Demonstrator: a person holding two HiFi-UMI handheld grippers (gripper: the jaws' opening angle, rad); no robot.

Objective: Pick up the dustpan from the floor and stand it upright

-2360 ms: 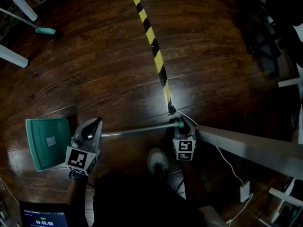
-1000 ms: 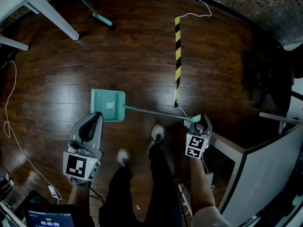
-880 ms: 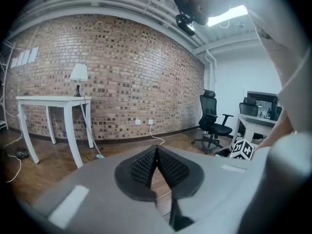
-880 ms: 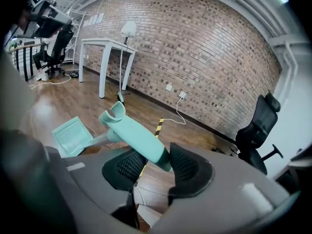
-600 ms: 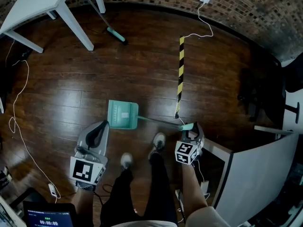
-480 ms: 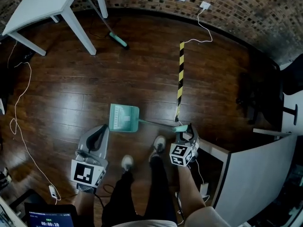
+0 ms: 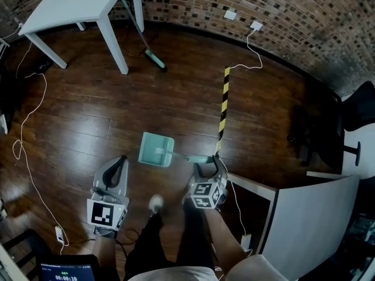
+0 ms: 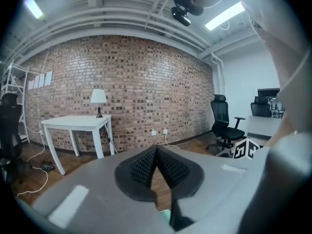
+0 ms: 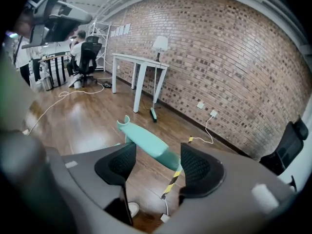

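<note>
Head view: the teal plastic dustpan (image 7: 156,149) sits with its pan on the floor (image 7: 88,127), just ahead of the person's shoes (image 7: 155,202). Its thin pole rises at a slant to a teal handle grip (image 7: 199,158) at the tips of the right hand-held gripper (image 7: 205,170).

The floor is dark, glossy wood planks. A yellow-and-black striped tape (image 7: 222,107) runs along it from near the grip towards the brick wall (image 7: 281,10), and a white cable (image 7: 249,54) leads on to a wall socket. A white surface (image 7: 76,2) on straight legs stands at the upper left, with a teal-headed broom (image 7: 153,59) leaning beside it. The left gripper view shows a small lamp (image 8: 98,97) on top of that surface. A black office chair (image 7: 354,107) stands at the far right.

In the right gripper view the right hand-held gripper (image 9: 157,165) has just been opening and its jaws stand wide apart. The rounded handle grip (image 9: 146,143) crosses the gap, near the right-hand pad but not pressed by either. The pads (image 9: 118,165) are black and finely ribbed, set in smooth grey shells.

The left hand-held gripper (image 7: 119,164) hangs left of the dustpan, apart from it. In the left gripper view it (image 8: 156,152) has its pads meeting at the tips, with nothing between them.
</note>
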